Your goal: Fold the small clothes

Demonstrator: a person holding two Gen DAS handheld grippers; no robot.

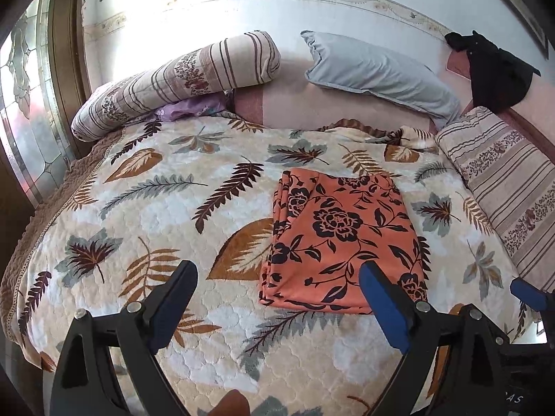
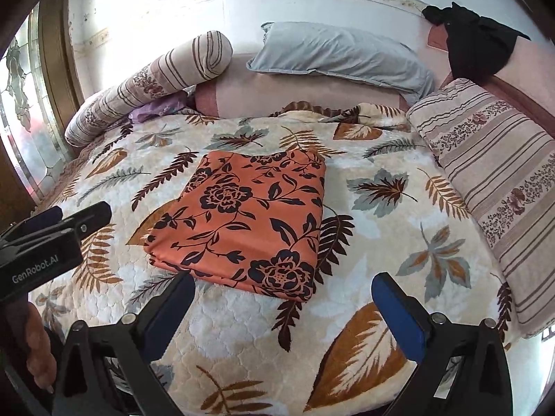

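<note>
One orange garment printed with black roses and trailing leaves lies folded into a neat rectangle on the quilted cream bedspread patterned with brown and grey leaves, and we see it from both wrists. Its top face is smooth and flat; along its left side in the left wrist view, several stacked fold edges show as layers, and the near edge sits slightly raised off the quilt. We hold the left gripper just above the bedspread with its jaws spread wide and nothing between them, its right blue-padded finger over the near corner of the cloth. Our right gripper likewise hangs wide open and empty, just in front of the garment's near edge, which we see as a rounded fold. At the head of the bed lie a striped floral bolster, a pale blue pillow and a black cloth draped over the pink headboard; a second striped cushion runs along the right side.
</note>
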